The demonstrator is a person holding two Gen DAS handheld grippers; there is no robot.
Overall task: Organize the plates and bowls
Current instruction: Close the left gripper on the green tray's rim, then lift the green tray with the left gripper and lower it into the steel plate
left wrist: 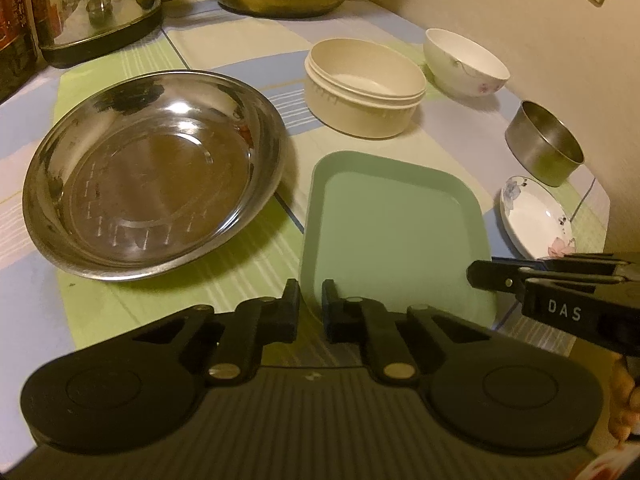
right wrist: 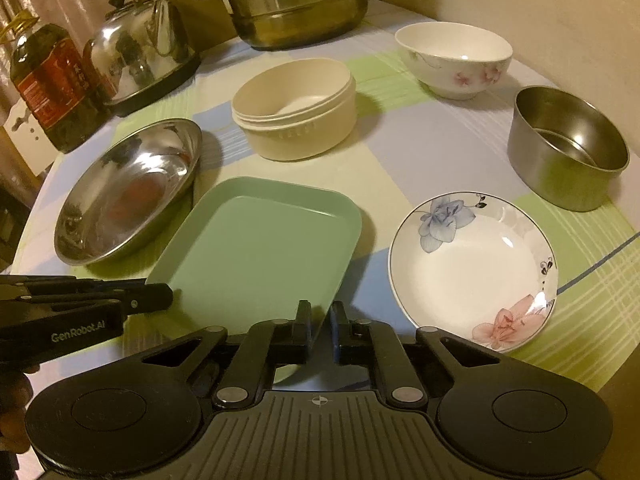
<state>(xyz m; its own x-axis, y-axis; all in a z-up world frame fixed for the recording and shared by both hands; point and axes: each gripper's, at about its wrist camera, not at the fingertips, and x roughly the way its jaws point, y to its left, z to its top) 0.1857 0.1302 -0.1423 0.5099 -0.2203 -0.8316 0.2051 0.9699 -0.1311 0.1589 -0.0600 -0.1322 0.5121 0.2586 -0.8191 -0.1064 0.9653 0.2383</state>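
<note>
Both the left tongs (left wrist: 311, 304) and the right tongs (right wrist: 321, 326) are clenched with nothing between their fingers, poised over the near edge of the pale green rectangular plastic tray (right wrist: 256, 252). The tray lies flat on the checked-cloth worktop (right wrist: 420, 152), between the wide stainless-steel dish (right wrist: 128, 192) and the flower-painted white porcelain saucer (right wrist: 472, 272). Behind them stand a cream plastic bowl (right wrist: 294, 110), a floral white bowl (right wrist: 454, 58) and a straight-sided steel bowl (right wrist: 568, 148).

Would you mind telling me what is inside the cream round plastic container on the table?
The cream round plastic container looks empty: its pale inner wall and part of its floor show, with nothing visible in it. The near rim hides the front of the floor in both views.
</note>
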